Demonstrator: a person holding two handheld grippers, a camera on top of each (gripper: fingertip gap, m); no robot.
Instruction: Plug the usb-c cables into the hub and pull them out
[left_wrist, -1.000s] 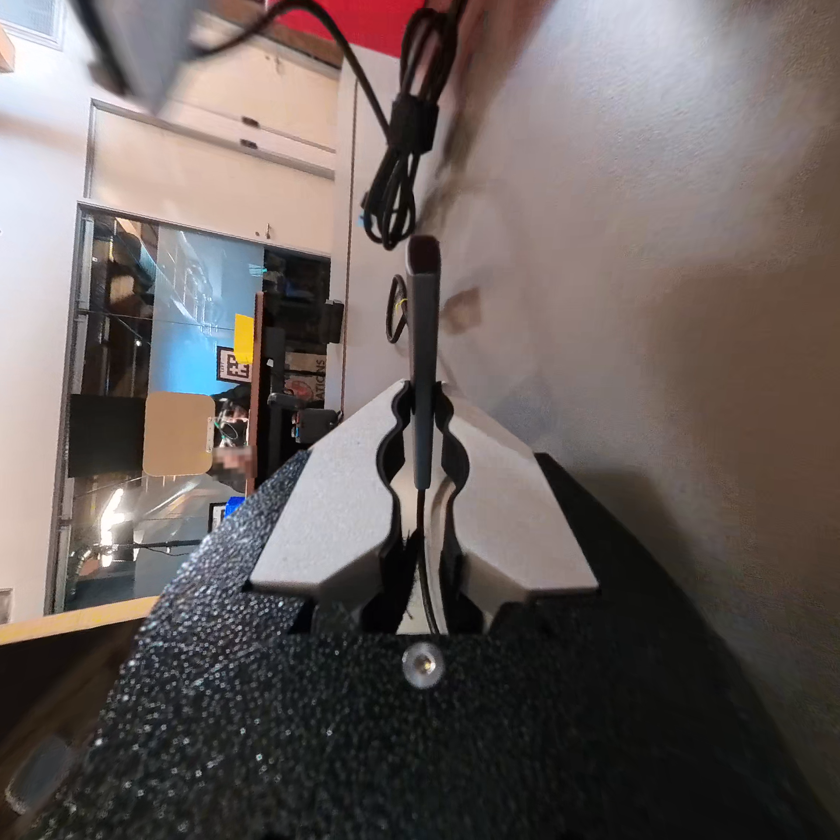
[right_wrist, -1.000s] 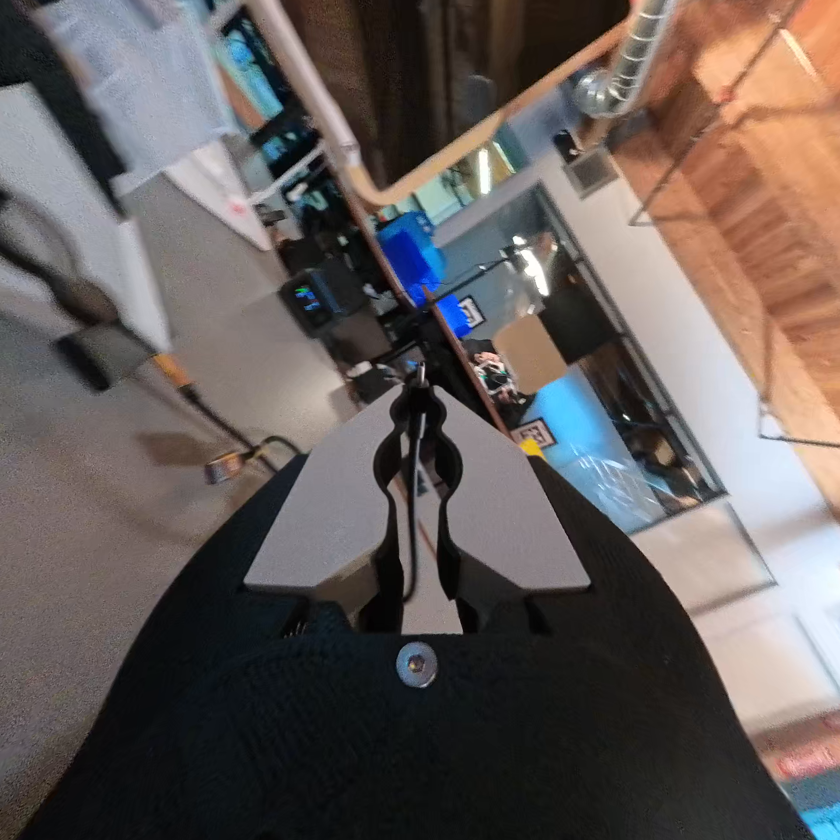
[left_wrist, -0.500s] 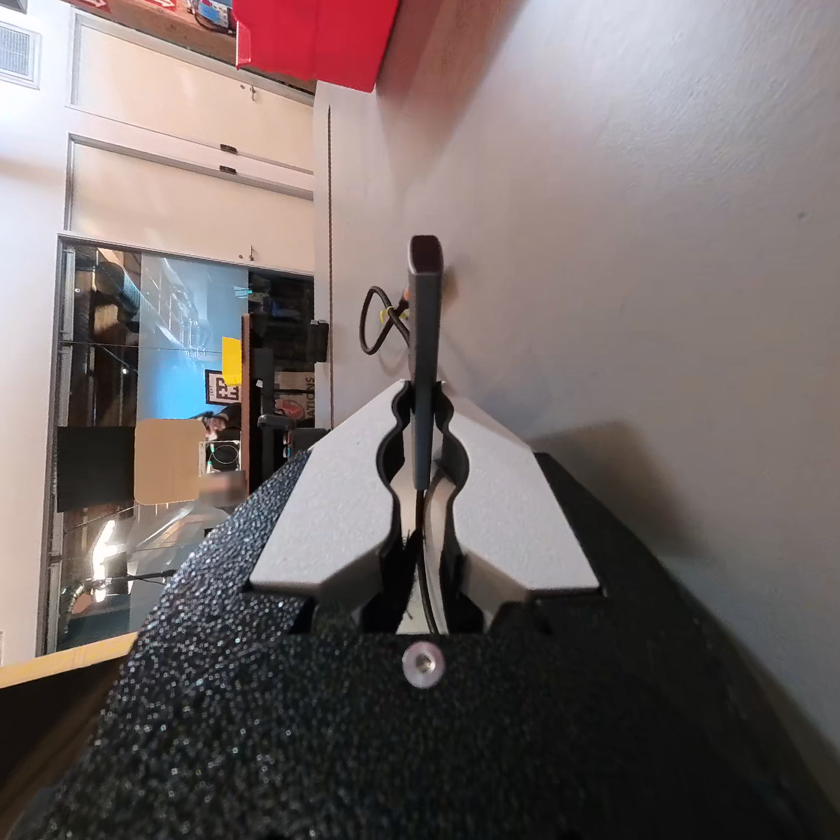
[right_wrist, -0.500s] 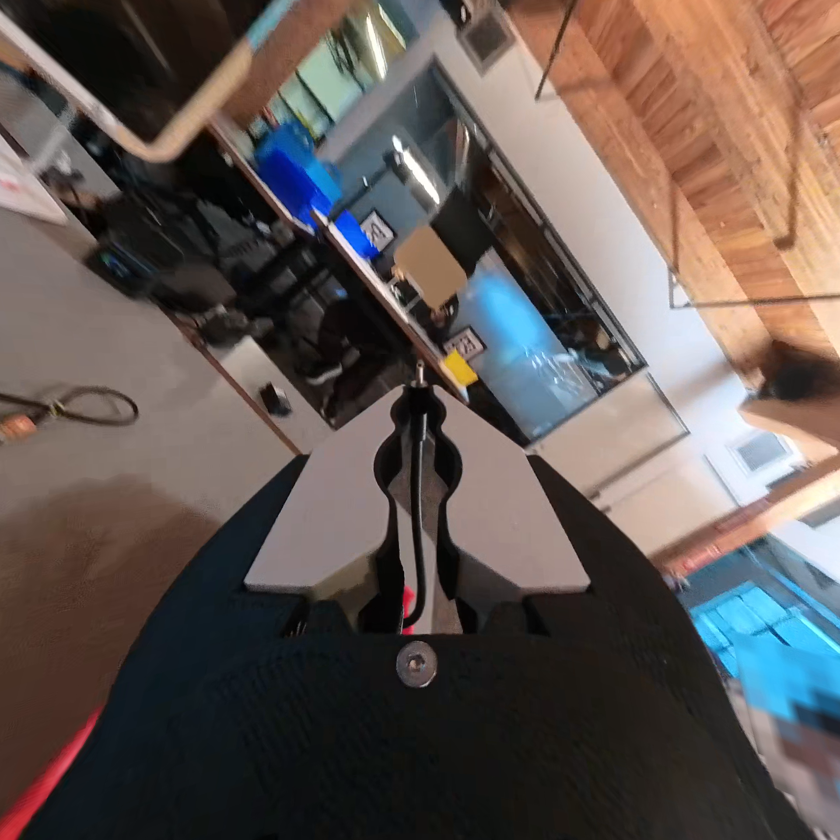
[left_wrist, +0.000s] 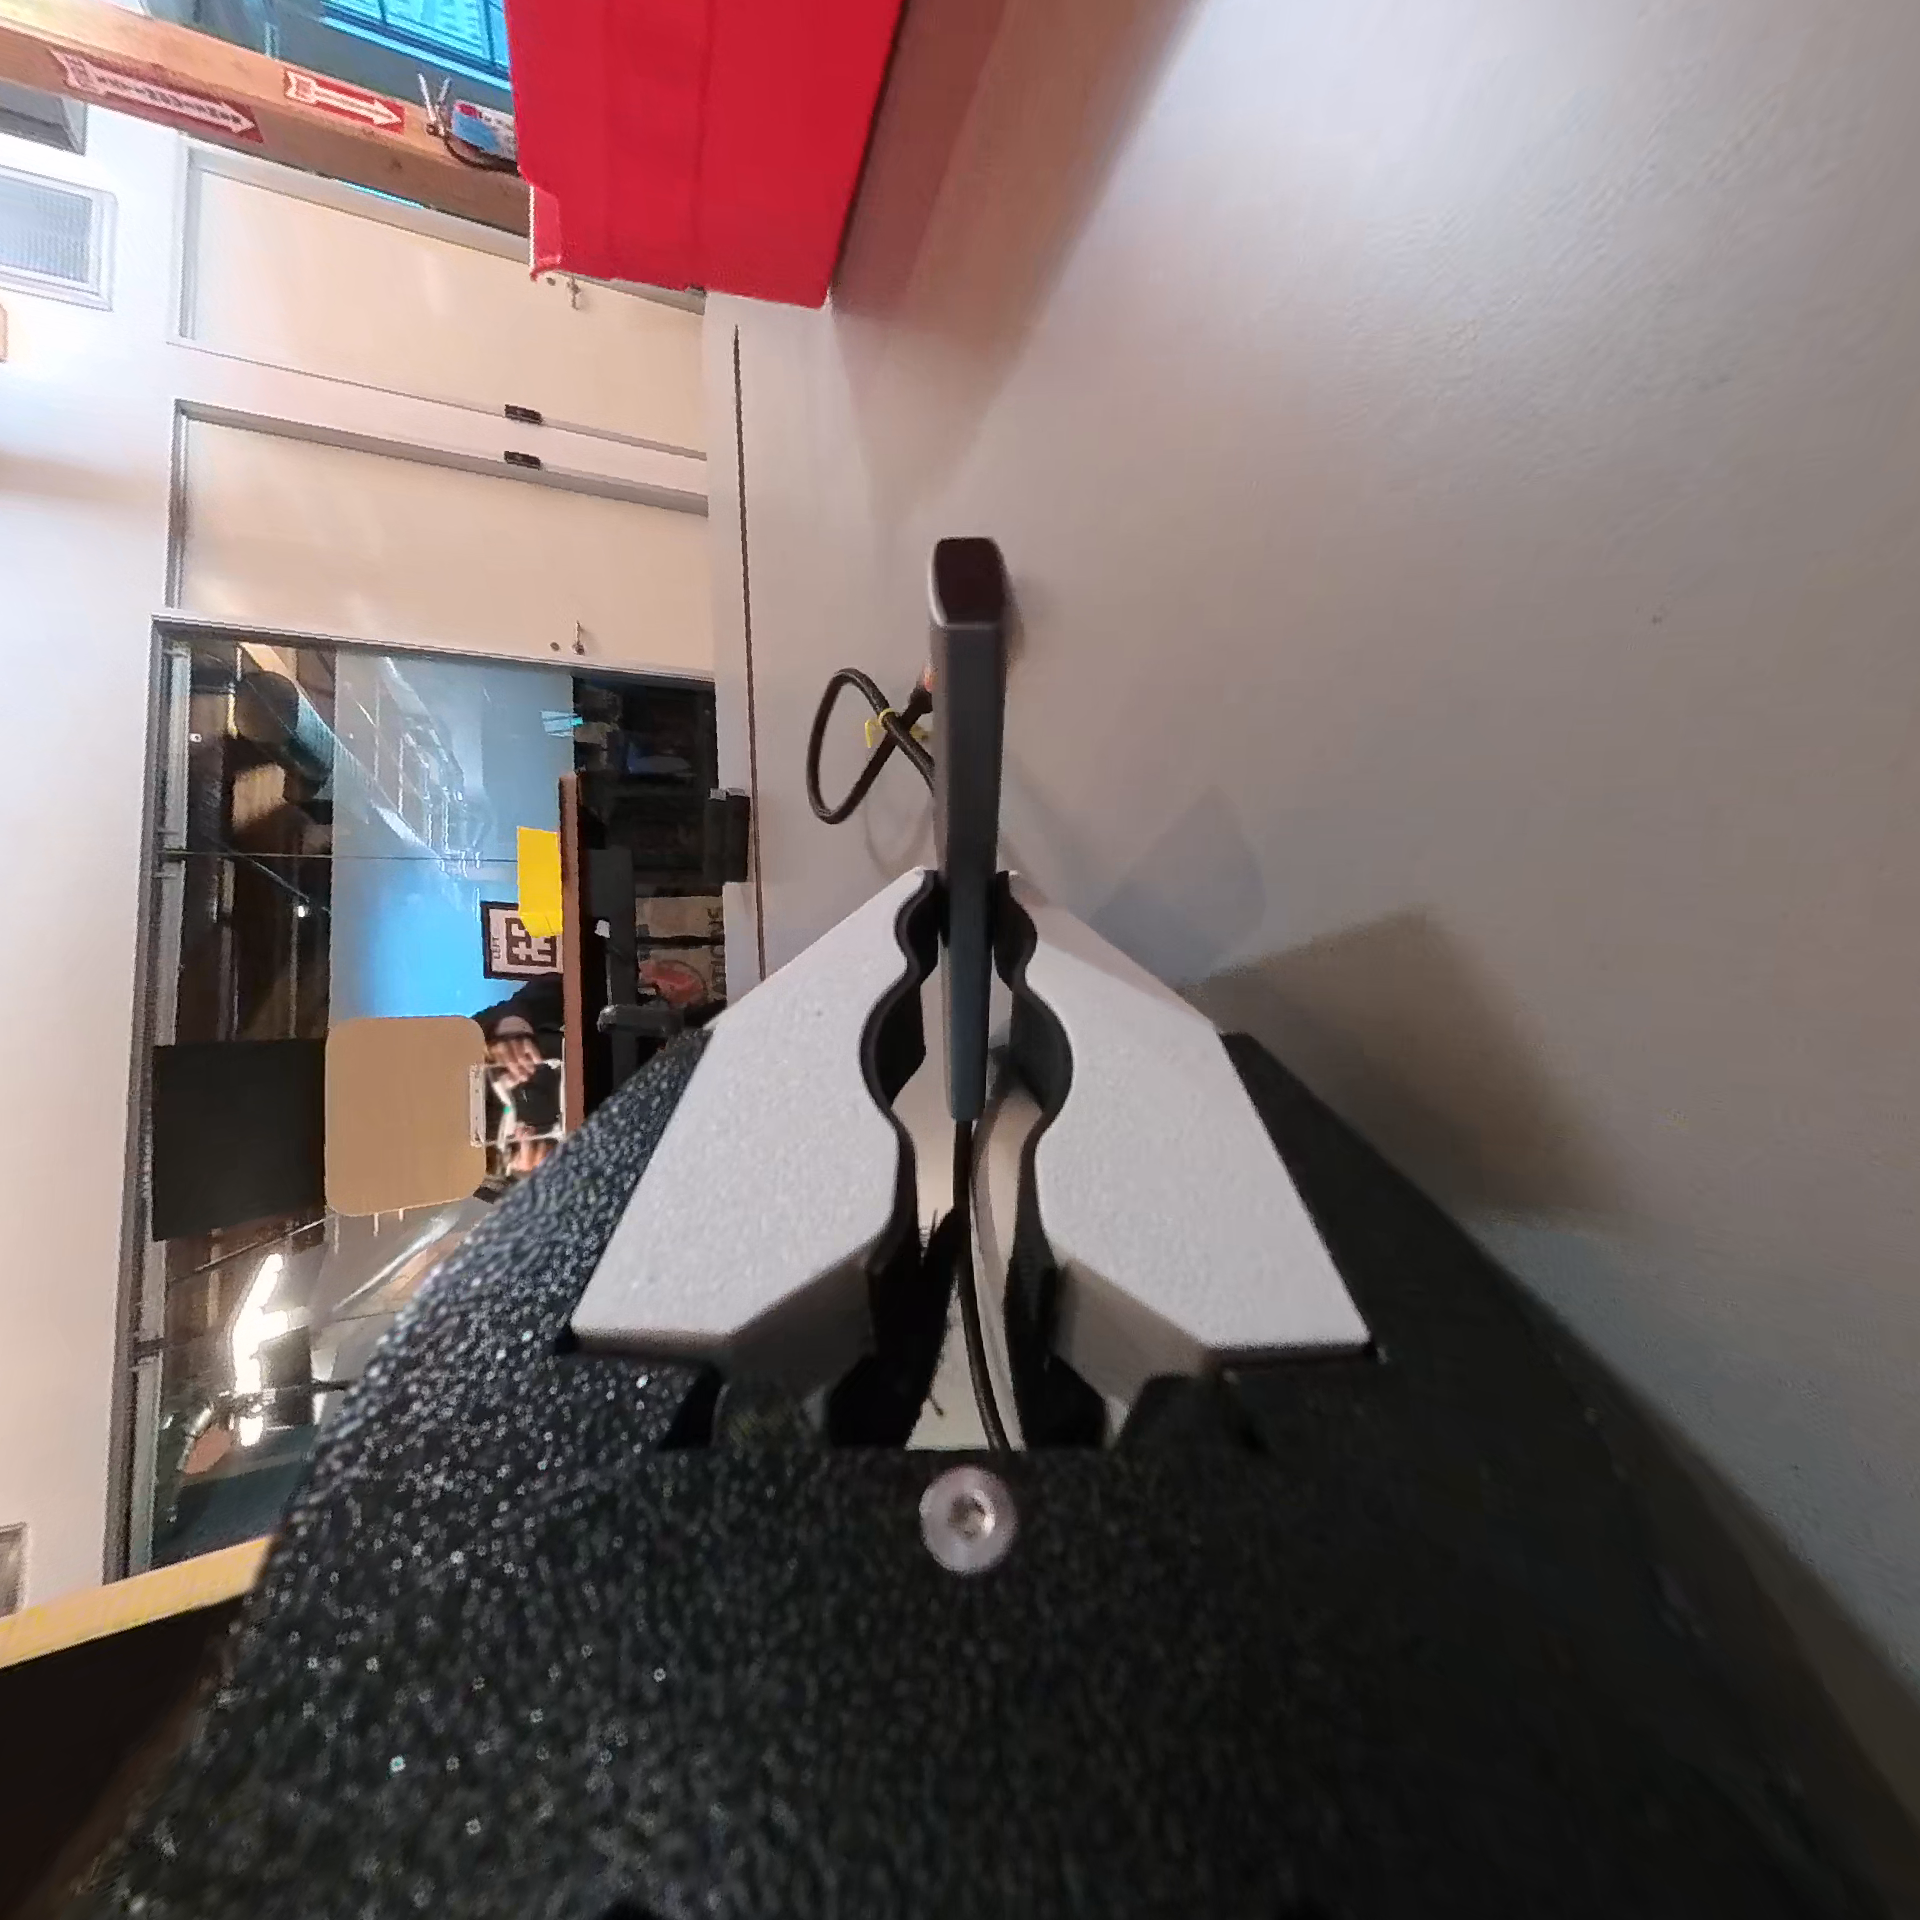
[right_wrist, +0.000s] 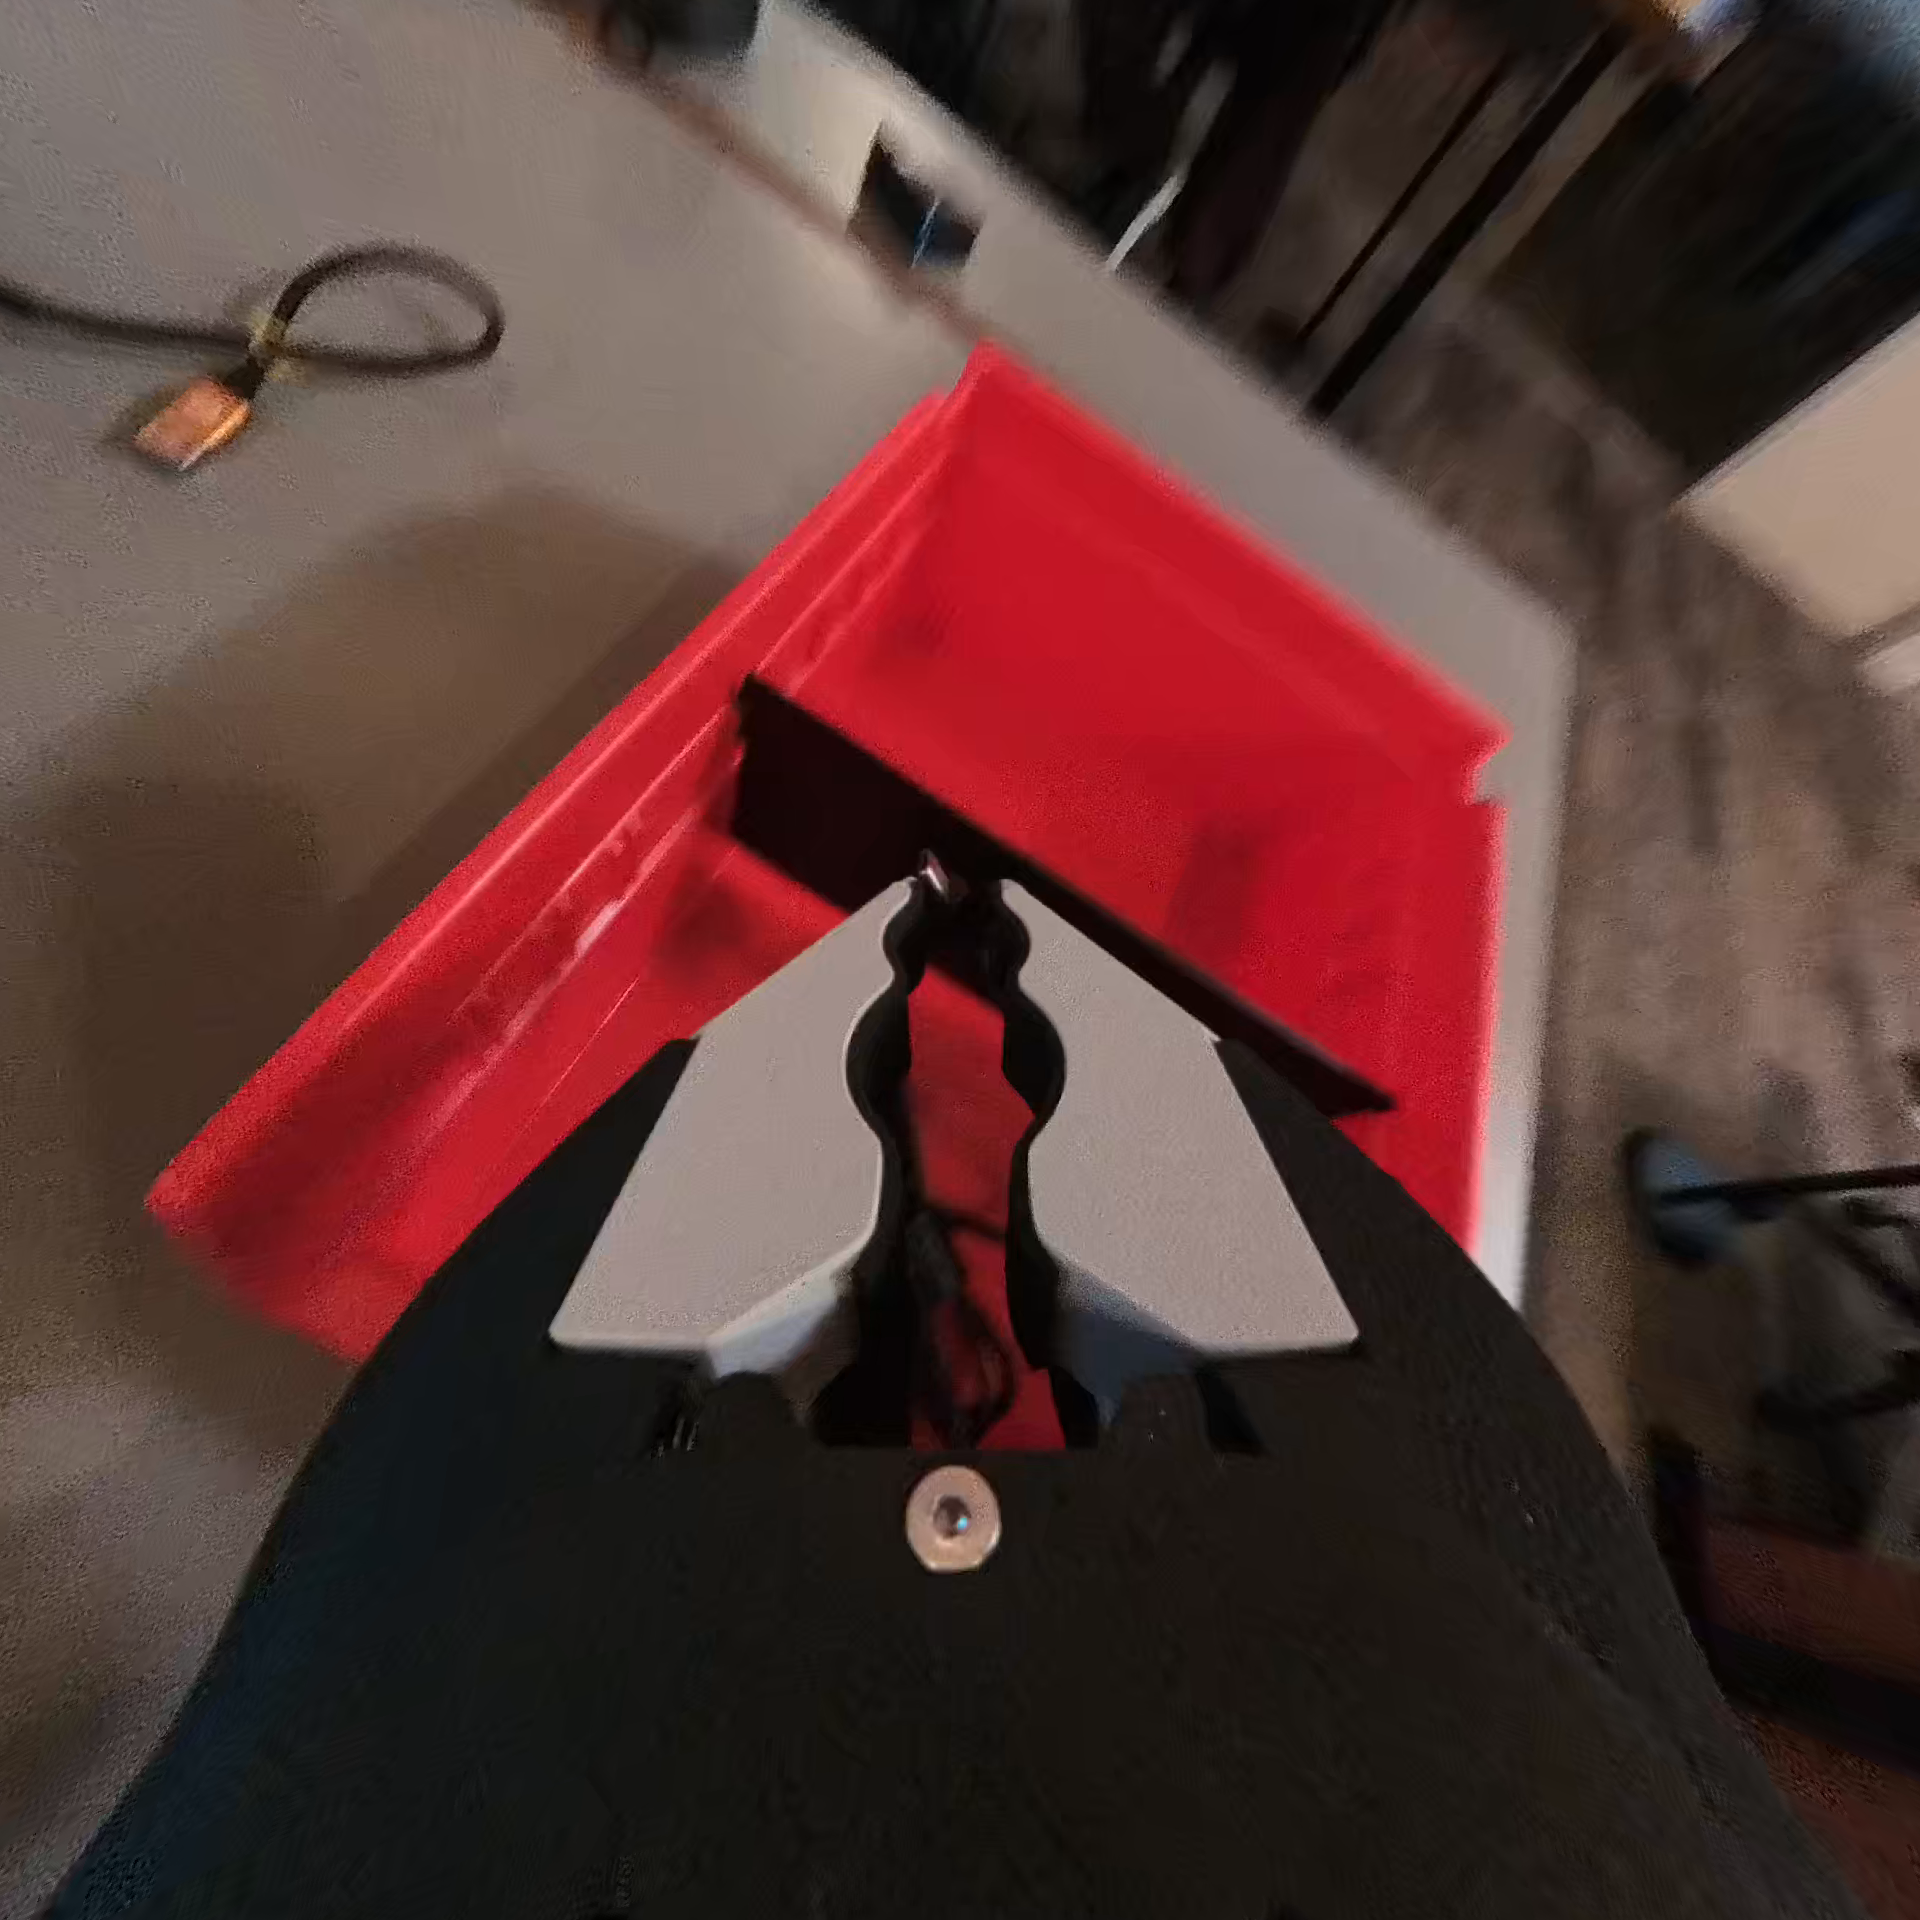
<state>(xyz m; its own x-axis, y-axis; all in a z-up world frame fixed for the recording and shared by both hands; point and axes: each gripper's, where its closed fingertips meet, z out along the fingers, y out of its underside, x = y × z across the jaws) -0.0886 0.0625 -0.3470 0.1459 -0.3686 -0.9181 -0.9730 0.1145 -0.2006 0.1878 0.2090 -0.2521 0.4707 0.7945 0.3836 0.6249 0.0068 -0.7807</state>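
Since a second ago right gripper (right_wrist: 954, 894) swung over red bin (right_wrist: 1091, 665), pinching usb-c cable (right_wrist: 940, 878). Left gripper (left_wrist: 968, 894) stays pressed on hub (left_wrist: 970, 727), ahead of fingertips. Risk: fast blurred swing slips thin plug.

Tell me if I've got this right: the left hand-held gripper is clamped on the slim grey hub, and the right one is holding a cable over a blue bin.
Not quite: the bin is red, not blue, as the right wrist view shows. The rest stands: the left hand-held gripper is clamped on the slim grey hub, and the right hand-held gripper holds a cable over that bin.
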